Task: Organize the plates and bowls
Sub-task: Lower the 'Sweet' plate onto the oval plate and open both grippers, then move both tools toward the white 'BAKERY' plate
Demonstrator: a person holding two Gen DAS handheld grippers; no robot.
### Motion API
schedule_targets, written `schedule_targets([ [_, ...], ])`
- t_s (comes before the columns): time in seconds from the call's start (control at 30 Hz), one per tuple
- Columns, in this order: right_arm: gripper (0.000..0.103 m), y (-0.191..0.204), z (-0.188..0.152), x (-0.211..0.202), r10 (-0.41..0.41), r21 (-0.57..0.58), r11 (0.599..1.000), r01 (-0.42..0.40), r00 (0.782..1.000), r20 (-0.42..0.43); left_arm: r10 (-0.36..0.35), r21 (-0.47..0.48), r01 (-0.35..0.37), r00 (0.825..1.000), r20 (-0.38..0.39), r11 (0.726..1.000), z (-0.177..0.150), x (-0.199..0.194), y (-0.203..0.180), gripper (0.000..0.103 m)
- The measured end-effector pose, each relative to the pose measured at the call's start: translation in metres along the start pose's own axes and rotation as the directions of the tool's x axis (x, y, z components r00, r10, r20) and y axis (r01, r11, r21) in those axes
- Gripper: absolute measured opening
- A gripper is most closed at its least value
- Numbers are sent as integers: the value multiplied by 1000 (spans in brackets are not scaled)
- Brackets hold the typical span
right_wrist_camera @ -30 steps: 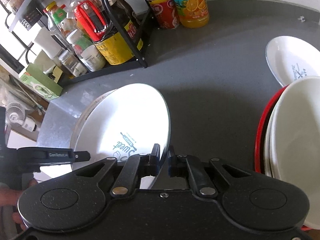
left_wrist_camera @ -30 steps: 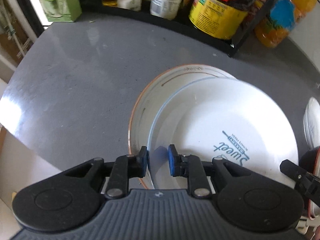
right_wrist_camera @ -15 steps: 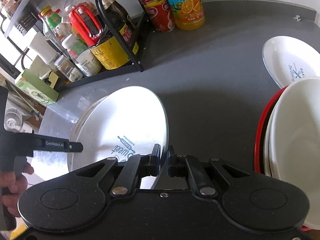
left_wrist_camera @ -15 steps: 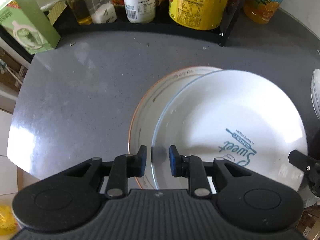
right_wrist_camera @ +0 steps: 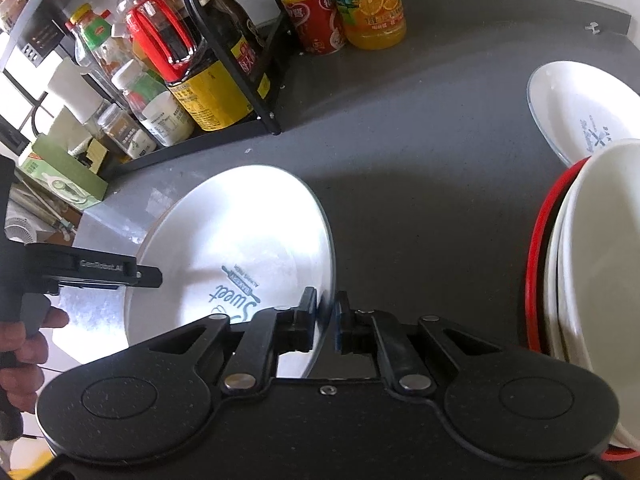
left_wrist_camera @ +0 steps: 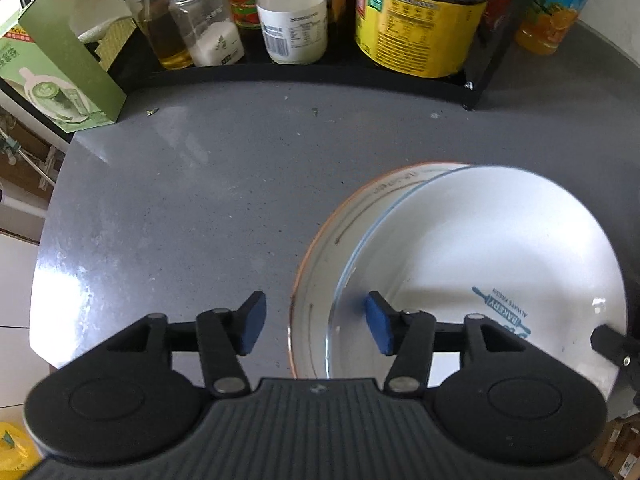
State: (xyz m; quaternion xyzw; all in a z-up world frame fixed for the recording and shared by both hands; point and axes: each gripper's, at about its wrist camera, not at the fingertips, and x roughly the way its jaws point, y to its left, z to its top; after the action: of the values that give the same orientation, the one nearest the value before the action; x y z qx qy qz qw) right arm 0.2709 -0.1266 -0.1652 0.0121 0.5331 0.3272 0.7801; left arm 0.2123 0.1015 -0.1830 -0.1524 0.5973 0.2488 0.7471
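A white plate (left_wrist_camera: 500, 248) printed "Sweet Bakery" lies tilted on an orange-rimmed plate (left_wrist_camera: 320, 264) on the grey counter. My left gripper (left_wrist_camera: 315, 328) points down over their near-left edges. Its jaws are opening wide; both rims sit between the blue pads, untouched. In the right wrist view my right gripper (right_wrist_camera: 326, 314) straddles the white plate's (right_wrist_camera: 240, 232) right rim. Its jaws are opening slightly, with a thin gap beside the rim. A stack of white bowls in a red-rimmed one (right_wrist_camera: 580, 264) stands at the right, with another printed plate (right_wrist_camera: 580, 108) behind it.
A black rack of sauce bottles and jars (left_wrist_camera: 420, 32) lines the back. A green box (left_wrist_camera: 64, 76) stands at the back left and an orange juice bottle (right_wrist_camera: 372, 4) beside the rack. The counter's edge (left_wrist_camera: 44, 264) runs close on the left. A hand (right_wrist_camera: 24, 344) holds the left gripper.
The left jaws have spread wide off the plates' rims, and that gripper has shifted left so the plates sit further right. The right jaws have parted a little; that hand stayed put.
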Motion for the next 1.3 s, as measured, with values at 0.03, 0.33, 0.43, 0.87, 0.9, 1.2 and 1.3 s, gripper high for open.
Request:
schedule_targets([
  [0.03, 24, -1, 1, 1, -10, 7, 1000, 10, 1000, -2, 2, 5, -2, 1000, 2, 1000, 0, 0, 1, 57],
  [0.33, 35, -6, -6, 17, -2, 48, 999, 4, 999, -42, 28, 0, -28, 999, 31, 1000, 2, 3, 11, 68],
  [0.43, 35, -3, -6, 20, -6, 55, 998, 9, 999, -51, 34, 0, -34, 999, 37, 999, 4, 3, 13, 69],
  [0.87, 77, 1, -2, -10, 6, 26, 1000, -8, 997, 74, 48, -30, -46, 994, 95, 999, 1, -17, 5, 69],
  [0.9, 79, 0, -1, -15, 10, 23, 1000, -13, 996, 93, 33, -42, -29, 995, 94, 999, 1, -19, 4, 69],
  [1.2, 96, -11, -7, -57, 28, 1, 1000, -29, 977, 210, -45, -41, 50, 993, 113, 998, 2, -50, -34, 78],
  [1.3, 96, -18, -12, -70, 46, 15, 999, -51, 972, 231, -65, -60, 73, 990, 125, 996, 2, -60, -41, 78],
])
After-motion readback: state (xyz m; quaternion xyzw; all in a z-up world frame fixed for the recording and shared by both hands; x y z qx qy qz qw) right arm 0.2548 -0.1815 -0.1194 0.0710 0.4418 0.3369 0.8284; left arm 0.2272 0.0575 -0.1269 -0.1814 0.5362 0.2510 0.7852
